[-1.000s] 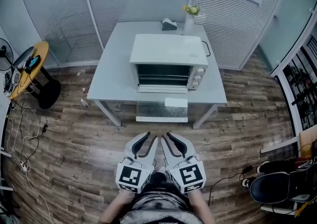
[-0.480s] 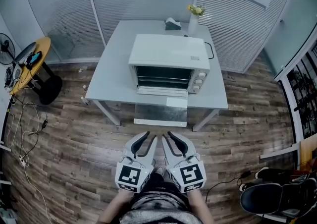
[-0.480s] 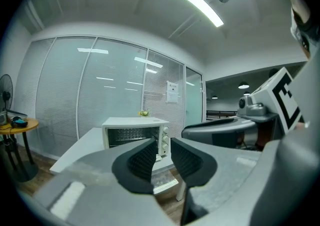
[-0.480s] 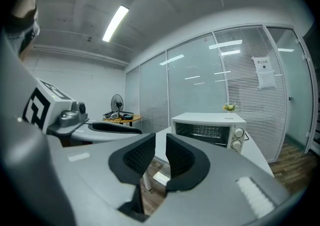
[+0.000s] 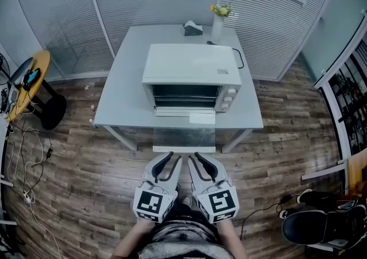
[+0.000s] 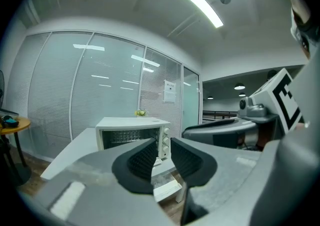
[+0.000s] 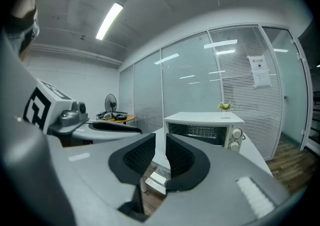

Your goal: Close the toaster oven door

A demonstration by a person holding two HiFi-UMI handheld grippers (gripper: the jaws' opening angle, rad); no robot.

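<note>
A white toaster oven (image 5: 192, 74) stands on a pale grey table (image 5: 123, 94). Its glass door (image 5: 184, 136) lies dropped open and sticks out past the table's front edge. Both grippers hover low over the floor, close to my body and just short of the door's edge. The left gripper (image 5: 167, 164) and the right gripper (image 5: 199, 163) each show a narrow gap with nothing in it. In the left gripper view the oven (image 6: 132, 132) sits beyond the left gripper (image 6: 161, 157). The right gripper view shows the oven (image 7: 205, 127) past the right gripper (image 7: 160, 156).
A vase of yellow flowers (image 5: 219, 20) and a small tissue box (image 5: 192, 28) stand at the table's back edge. A round yellow side table (image 5: 31, 77) is at the left, with cables on the wood floor. A black chair (image 5: 312, 223) is at the lower right.
The table and oven have drawn nearer in the head view, and the open door's edge now lies just ahead of the gripper tips. Neither gripper's jaws have changed.
</note>
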